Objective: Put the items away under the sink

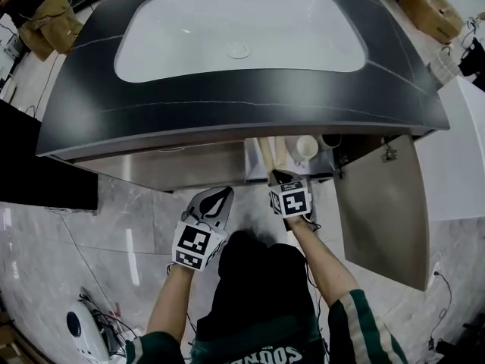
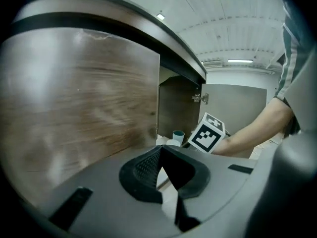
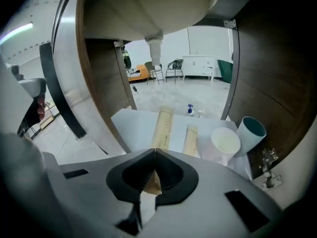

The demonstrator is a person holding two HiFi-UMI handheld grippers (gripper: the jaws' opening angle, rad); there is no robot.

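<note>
The right hand-held gripper (image 3: 155, 150) is keeping its jaws pressed together on the near end of a long tan packet (image 3: 163, 125). The packet is reaching forward from the tips onto the white shelf (image 3: 133, 125) under the sink (image 1: 239, 21). Right of those tips a shorter tan packet (image 3: 190, 139) is lying, and a white cup (image 3: 225, 142) and a teal cup (image 3: 252, 129) are sitting farther right. The left hand-held gripper (image 2: 159, 149) is hanging empty with its jaws meeting tip to tip, facing the closed door (image 2: 84, 98).
</note>
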